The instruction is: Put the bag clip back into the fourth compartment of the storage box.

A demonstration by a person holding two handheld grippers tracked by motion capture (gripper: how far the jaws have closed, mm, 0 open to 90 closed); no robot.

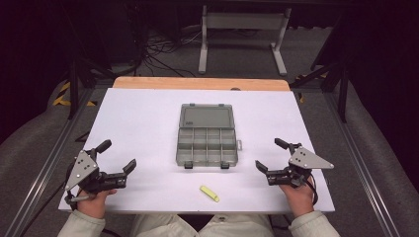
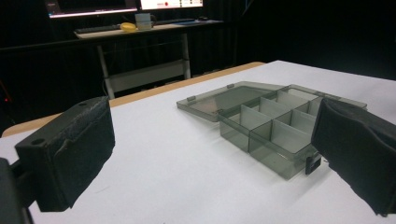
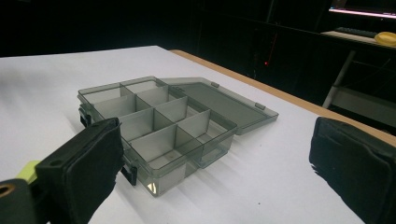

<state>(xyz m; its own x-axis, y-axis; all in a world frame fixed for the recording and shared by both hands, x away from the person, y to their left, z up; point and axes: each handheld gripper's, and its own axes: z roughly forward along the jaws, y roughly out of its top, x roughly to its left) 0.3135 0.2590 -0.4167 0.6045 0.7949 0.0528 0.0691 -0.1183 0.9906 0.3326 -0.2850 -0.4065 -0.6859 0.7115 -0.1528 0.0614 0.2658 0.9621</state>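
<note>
Organizer box sits at the centre of the white desk, lid swung fully back and lying flat on the far side, so all the divided compartments face up and are reachable from above. Compartments look empty in both gripper views. Its two dark latches face the person's edge.

Small yellow piece lies on the desk just in front of the box, between the two hands and nearer the person; likely the item meant for a compartment, judging from the open lid.

Left claw: jaws wide apart, holding nothing, resting low at the near left of the desk, well apart from the box. Right claw: jaws likewise spread, empty, at the near right, mirrored pose.

Both claws angle inward toward the box, which keeps it framed in each gripper view. Reads as a ready stance; no contact with anything yet. The right claw is somewhat nearer the yellow piece.
</note>
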